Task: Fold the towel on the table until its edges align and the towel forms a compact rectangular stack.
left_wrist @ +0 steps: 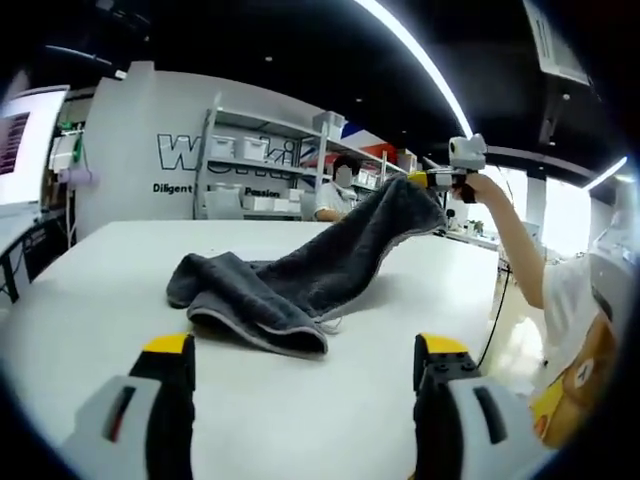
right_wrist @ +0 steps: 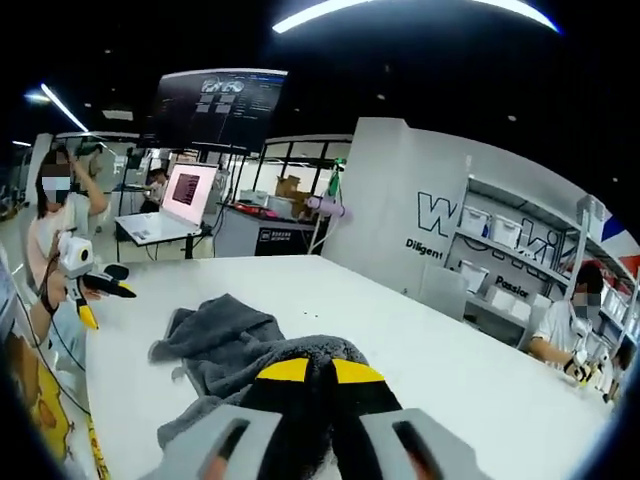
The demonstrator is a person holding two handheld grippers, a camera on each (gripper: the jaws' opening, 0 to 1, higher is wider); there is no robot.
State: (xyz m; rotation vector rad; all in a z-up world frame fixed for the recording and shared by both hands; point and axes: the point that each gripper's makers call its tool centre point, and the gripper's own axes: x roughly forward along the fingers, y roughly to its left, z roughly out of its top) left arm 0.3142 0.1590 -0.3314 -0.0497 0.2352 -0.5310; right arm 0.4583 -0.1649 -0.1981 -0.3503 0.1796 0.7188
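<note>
one corner of the towel (left_wrist: 300, 275) is clamped in my right hand-held gripper (right_wrist: 320, 372) and lifted; the rest lies crumpled on the desk (left_wrist: 110, 270). my left hand-held gripper (left_wrist: 305, 350) waits with jaws apart, so i'd pinch the near edge before spreading flat.

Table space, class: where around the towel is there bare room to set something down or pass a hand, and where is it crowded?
Bare table lies between the left gripper and the towel, and past the towel toward the shelves. In the right gripper view, white top runs free right of the towel. It is crowded at the lifted end, where the right gripper pinches cloth.
</note>
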